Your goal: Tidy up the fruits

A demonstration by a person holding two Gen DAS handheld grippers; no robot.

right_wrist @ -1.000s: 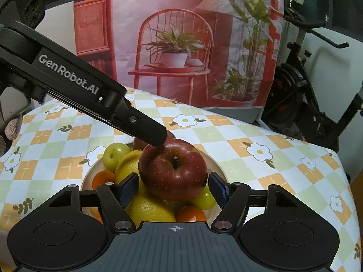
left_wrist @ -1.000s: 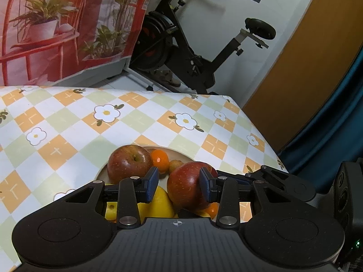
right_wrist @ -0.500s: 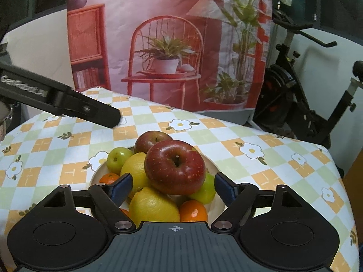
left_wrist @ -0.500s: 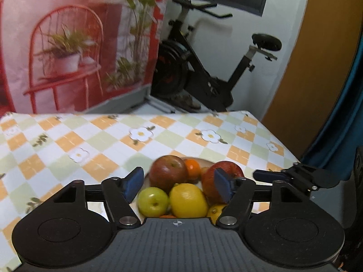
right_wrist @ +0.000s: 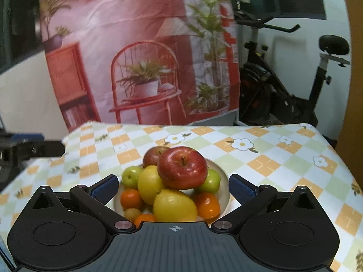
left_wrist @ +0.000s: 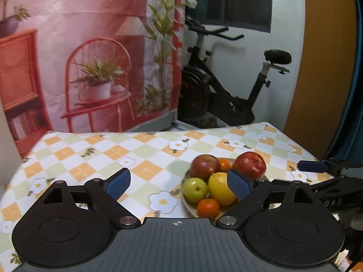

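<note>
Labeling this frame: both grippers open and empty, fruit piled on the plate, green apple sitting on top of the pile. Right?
Not quite. On top of the pile sits a red apple, not a green one; the right wrist view shows it. The rest holds: left gripper and right gripper are empty, jaws opening, fruit piled on the plate.

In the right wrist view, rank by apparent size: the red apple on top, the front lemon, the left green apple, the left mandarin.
1. red apple
2. front lemon, nearly as big, though it is nearer the camera
3 and 4. left green apple and left mandarin look alike; no clear ranking.
</note>
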